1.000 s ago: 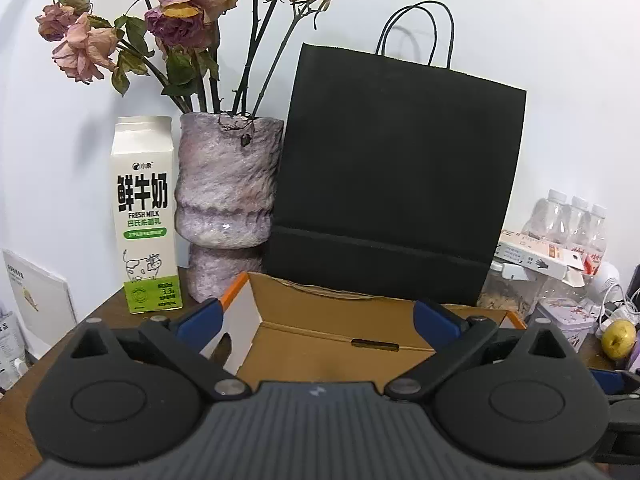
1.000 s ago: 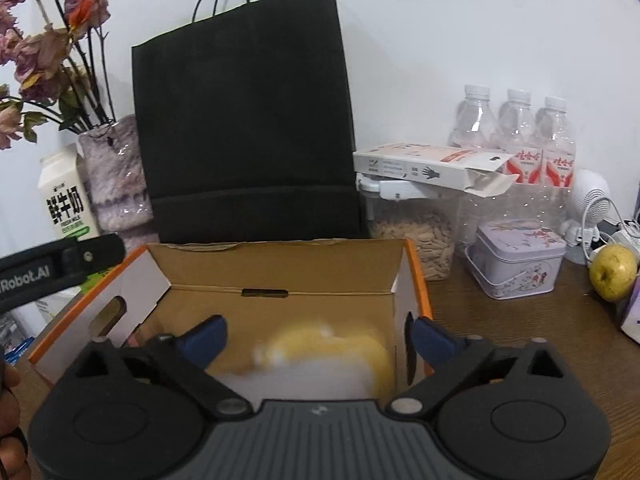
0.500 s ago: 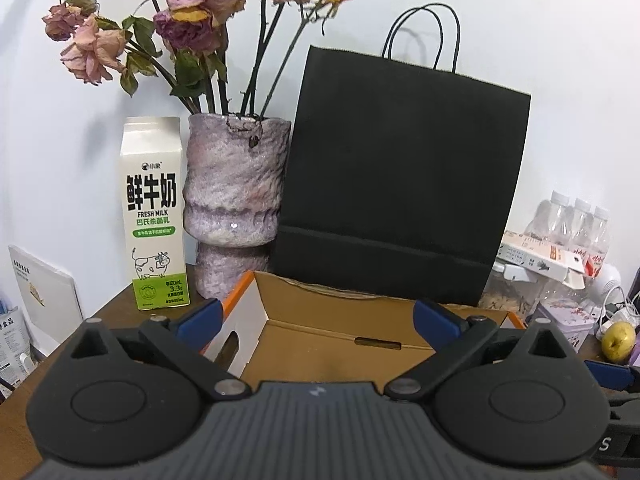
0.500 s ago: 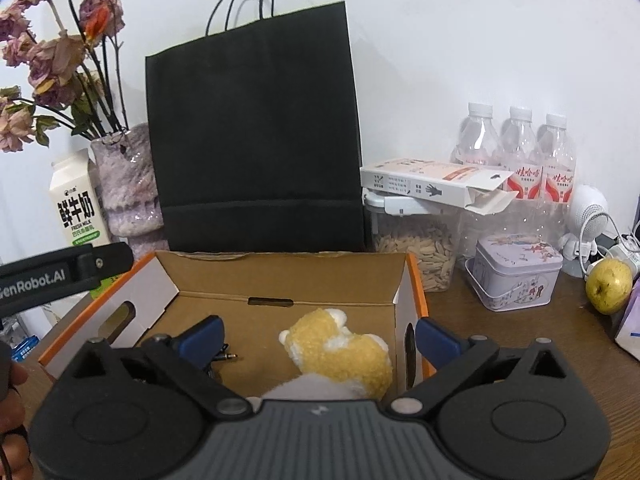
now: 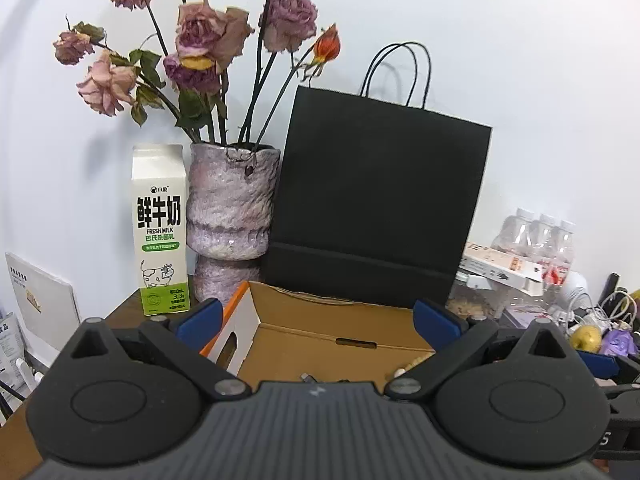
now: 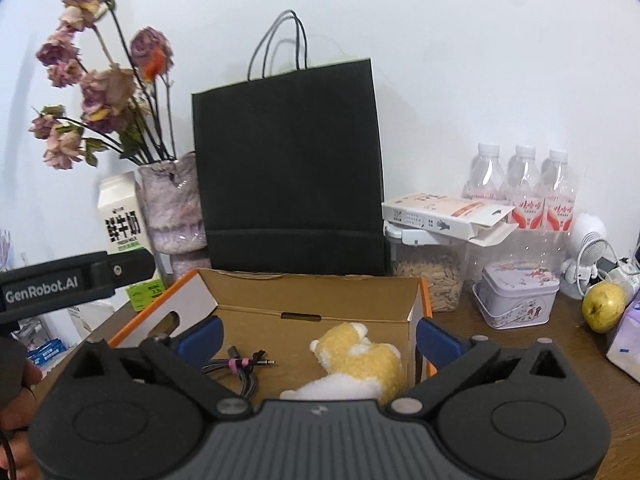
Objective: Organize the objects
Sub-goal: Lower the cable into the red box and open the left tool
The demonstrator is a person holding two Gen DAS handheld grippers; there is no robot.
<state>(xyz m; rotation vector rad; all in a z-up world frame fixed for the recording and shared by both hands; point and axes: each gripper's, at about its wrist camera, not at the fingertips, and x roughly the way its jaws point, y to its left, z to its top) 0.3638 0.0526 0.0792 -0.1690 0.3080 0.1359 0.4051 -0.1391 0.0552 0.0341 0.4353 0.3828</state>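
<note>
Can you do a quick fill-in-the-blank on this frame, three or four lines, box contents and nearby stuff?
1. The yellow plush toy lies inside the cardboard ____.
2. Left of the toy, on the box floor, lies a bundled black ____.
3. Directly behind the box stands a ____ paper bag.
4. The milk carton stands to the left of the ____ holding dried roses.

Missing words: box; cable; black; vase
</note>
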